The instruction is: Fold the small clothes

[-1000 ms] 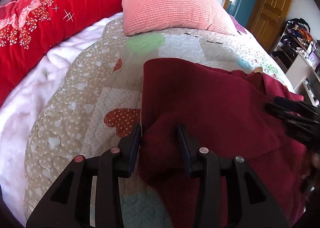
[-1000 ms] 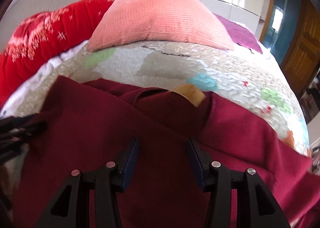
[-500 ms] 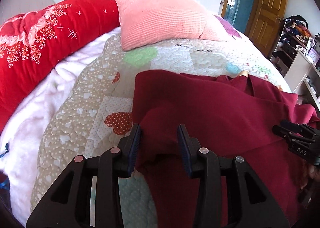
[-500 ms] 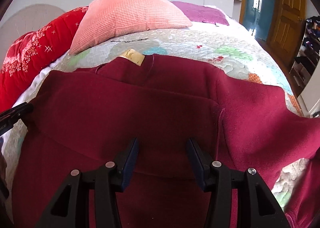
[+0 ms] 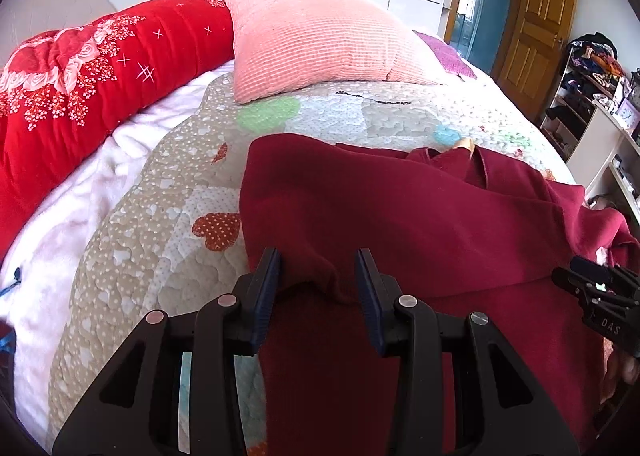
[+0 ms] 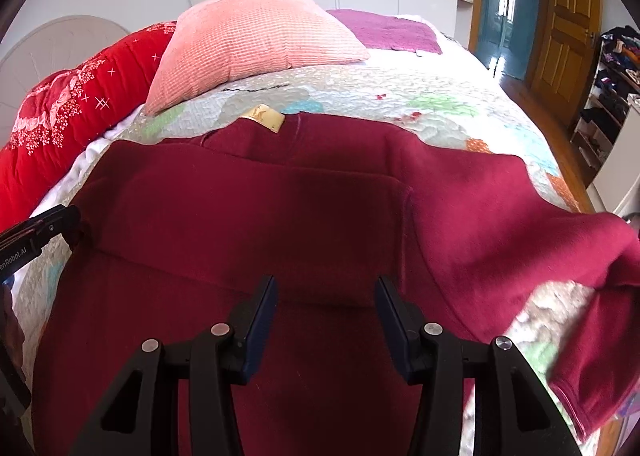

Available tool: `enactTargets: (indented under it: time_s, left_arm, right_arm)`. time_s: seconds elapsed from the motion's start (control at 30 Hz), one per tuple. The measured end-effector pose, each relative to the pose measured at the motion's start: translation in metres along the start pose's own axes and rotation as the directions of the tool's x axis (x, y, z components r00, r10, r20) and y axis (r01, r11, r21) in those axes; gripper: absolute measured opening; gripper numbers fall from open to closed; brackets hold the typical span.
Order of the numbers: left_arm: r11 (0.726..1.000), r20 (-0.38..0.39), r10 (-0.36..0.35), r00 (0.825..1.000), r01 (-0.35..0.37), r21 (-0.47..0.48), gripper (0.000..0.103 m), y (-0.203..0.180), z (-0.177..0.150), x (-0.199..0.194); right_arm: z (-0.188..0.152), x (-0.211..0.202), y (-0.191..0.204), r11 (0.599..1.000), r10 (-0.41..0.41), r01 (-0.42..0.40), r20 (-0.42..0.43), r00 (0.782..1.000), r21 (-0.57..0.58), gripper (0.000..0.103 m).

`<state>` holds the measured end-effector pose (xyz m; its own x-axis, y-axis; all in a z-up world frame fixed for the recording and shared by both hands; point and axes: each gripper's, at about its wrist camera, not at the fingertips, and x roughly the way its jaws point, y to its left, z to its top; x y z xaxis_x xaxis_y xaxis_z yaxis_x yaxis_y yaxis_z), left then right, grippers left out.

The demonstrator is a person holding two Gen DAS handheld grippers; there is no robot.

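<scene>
A dark red sweater (image 6: 280, 215) lies spread on a patchwork quilt (image 6: 400, 95), filling the lower and middle part of the right wrist view. Its collar, with a tan label (image 6: 266, 117) showing, points toward the top of the frame. One sleeve is folded in across the body, its cuff lying in the lower middle of the left wrist view. The other sleeve (image 6: 560, 276) trails off to the right edge of the right wrist view and hangs toward the lower right corner.

The left gripper (image 5: 318, 276) sits at the bottom centre of its own view, jaws partly spread, with the folded sleeve's cuff (image 5: 336, 288) bunched between them; the fabric does not seem pressed by either pad, though whether it is touched cannot be told for sure. The right gripper (image 6: 326, 308) is at the bottom centre of its view, jaws apart above the flat body of the sweater, nothing pinched.

Behind the sweater, in the upper middle, rests a pink pillow (image 6: 256, 43). A red floral bolster (image 5: 88, 75) curves along the upper left. A wooden door (image 6: 572, 35) stands at the upper right.
</scene>
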<state>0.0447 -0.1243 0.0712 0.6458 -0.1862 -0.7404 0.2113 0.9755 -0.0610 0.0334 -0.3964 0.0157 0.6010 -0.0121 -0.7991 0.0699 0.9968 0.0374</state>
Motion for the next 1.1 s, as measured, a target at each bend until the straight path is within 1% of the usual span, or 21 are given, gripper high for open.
enactTargets:
  time_s: [0.07, 0.17, 0.23, 0.37, 0.43, 0.57, 0.67, 0.7, 0.73, 0.77, 0.87, 0.9, 0.93, 0.97, 1.0, 1.03, 1.07, 1.1]
  left_arm:
    - [1.000, 0.016, -0.026, 1.000, 0.026, -0.009, 0.037, -0.003, -0.001, -0.007]
    - [1.000, 0.047, -0.028, 0.999, 0.028, -0.008, 0.037, -0.011, -0.002, -0.017]
    - [0.999, 0.064, -0.046, 0.997, 0.046, 0.003, 0.037, -0.017, -0.001, -0.022]
    - [0.995, 0.059, -0.100, 0.993, 0.099, 0.019, 0.037, -0.030, -0.001, -0.023]
    - [0.994, 0.047, -0.108, 0.993, 0.106, 0.026, 0.037, -0.035, -0.002, -0.020]
    - [0.994, 0.017, -0.112, 0.994, 0.112, 0.014, 0.037, -0.037, -0.004, -0.009]
    - [0.995, 0.008, -0.102, 0.995, 0.102, 0.016, 0.037, -0.037, -0.006, -0.004]
    - [0.995, 0.007, -0.100, 0.995, 0.100, 0.020, 0.037, -0.036, -0.006, -0.003]
    - [0.995, 0.006, -0.095, 0.995, 0.095, 0.024, 0.037, -0.036, -0.006, -0.003]
    - [0.996, 0.005, -0.089, 0.996, 0.089, 0.028, 0.037, -0.036, -0.007, -0.002]
    - [0.997, -0.001, -0.072, 0.997, 0.072, 0.029, 0.037, -0.034, -0.007, 0.000]
    - [0.997, -0.004, -0.070, 0.998, 0.070, 0.025, 0.037, -0.032, -0.008, 0.000]
    - [0.997, -0.005, -0.071, 0.997, 0.071, 0.023, 0.037, -0.031, -0.008, 0.000]
    - [0.997, -0.005, -0.070, 0.998, 0.070, 0.022, 0.037, -0.029, -0.009, 0.001]
    - [0.997, -0.005, -0.069, 0.998, 0.069, 0.021, 0.037, -0.027, -0.009, 0.001]
    - [0.997, -0.006, -0.068, 0.998, 0.068, 0.020, 0.037, -0.026, -0.009, 0.001]
    - [0.998, -0.006, -0.066, 0.998, 0.066, 0.017, 0.037, -0.023, -0.009, 0.001]
    - [0.998, -0.007, -0.065, 0.998, 0.065, 0.011, 0.037, -0.020, -0.009, 0.002]
  right_arm:
    - [-0.005, -0.006, -0.004, 1.000, 0.001, -0.001, 0.005, 1.000, 0.012, 0.048]
    - [-0.015, -0.023, -0.017, 0.999, -0.003, 0.002, 0.029, 1.000, 0.032, 0.048]
    - [-0.020, -0.034, -0.028, 0.999, -0.012, 0.009, 0.048, 0.999, 0.045, 0.048]
    - [-0.034, -0.062, -0.065, 0.992, -0.068, 0.058, 0.084, 0.994, 0.111, 0.048]
    - [-0.044, -0.076, -0.089, 0.982, -0.109, 0.093, 0.092, 0.990, 0.166, 0.049]
    - [-0.065, -0.098, -0.137, 0.943, -0.205, 0.173, 0.085, 0.975, 0.285, 0.050]
    - [-0.081, -0.109, -0.169, 0.900, -0.256, 0.208, 0.078, 0.963, 0.383, 0.051]
    - [-0.087, -0.109, -0.181, 0.880, -0.270, 0.219, 0.065, 0.961, 0.422, 0.053]
    - [-0.089, -0.107, -0.188, 0.869, -0.266, 0.216, 0.053, 0.962, 0.446, 0.054]
    - [-0.092, -0.103, -0.194, 0.863, -0.246, 0.198, 0.045, 0.968, 0.465, 0.054]
    - [-0.093, -0.086, -0.203, 0.862, -0.167, 0.125, 0.043, 0.985, 0.492, 0.053]
    - [-0.093, -0.079, -0.204, 0.861, -0.151, 0.113, 0.037, 0.988, 0.497, 0.052]
    - [-0.092, -0.074, -0.204, 0.863, -0.140, 0.102, 0.040, 0.989, 0.495, 0.042]
    - [-0.091, -0.074, -0.202, 0.872, -0.149, 0.103, 0.059, 0.987, 0.478, 0.035]
    - [-0.090, -0.075, -0.201, 0.881, -0.165, 0.116, 0.068, 0.984, 0.458, 0.018]
    - [-0.088, -0.078, -0.200, 0.886, -0.188, 0.138, 0.071, 0.980, 0.443, 0.010]
    - [-0.085, -0.082, -0.201, 0.886, -0.211, 0.158, 0.077, 0.974, 0.436, 0.009]
    - [-0.081, -0.092, -0.203, 0.884, -0.248, 0.185, 0.097, 0.964, 0.430, 0.008]
